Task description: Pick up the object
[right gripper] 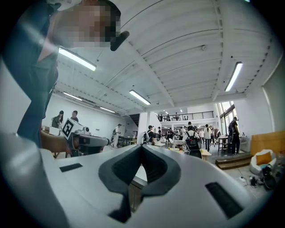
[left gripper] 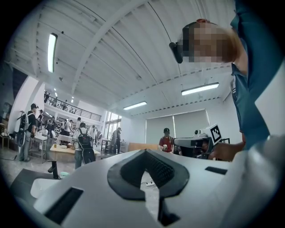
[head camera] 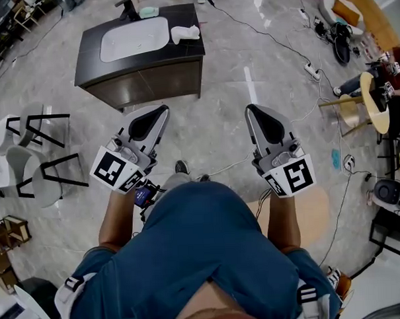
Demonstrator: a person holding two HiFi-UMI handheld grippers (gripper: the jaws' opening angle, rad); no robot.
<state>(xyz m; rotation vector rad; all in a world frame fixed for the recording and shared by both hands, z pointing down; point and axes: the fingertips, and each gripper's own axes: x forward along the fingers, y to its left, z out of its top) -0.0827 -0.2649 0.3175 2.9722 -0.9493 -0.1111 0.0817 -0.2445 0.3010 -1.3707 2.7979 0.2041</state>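
A dark vanity cabinet (head camera: pixel 143 78) with a white basin (head camera: pixel 134 38) stands on the floor ahead of me. On its top lie a folded white cloth (head camera: pixel 185 34) and a small pale-green object (head camera: pixel 148 12), beside a black tap (head camera: pixel 126 7). My left gripper (head camera: pixel 161 111) (left gripper: pixel 144 152) is held level short of the cabinet's front, its jaws shut with nothing between them. My right gripper (head camera: pixel 251 111) (right gripper: pixel 142 147) is level beside it, to the right of the cabinet, also shut and empty. Each gripper shows in the other's view.
Black-framed chairs (head camera: pixel 43 136) and a white table edge stand at the left. Cables and a power strip (head camera: pixel 310 69) lie on the marble floor at the right, near a wooden stool (head camera: pixel 373 102) and bags. Several people stand at tables far off (right gripper: pixel 193 140).
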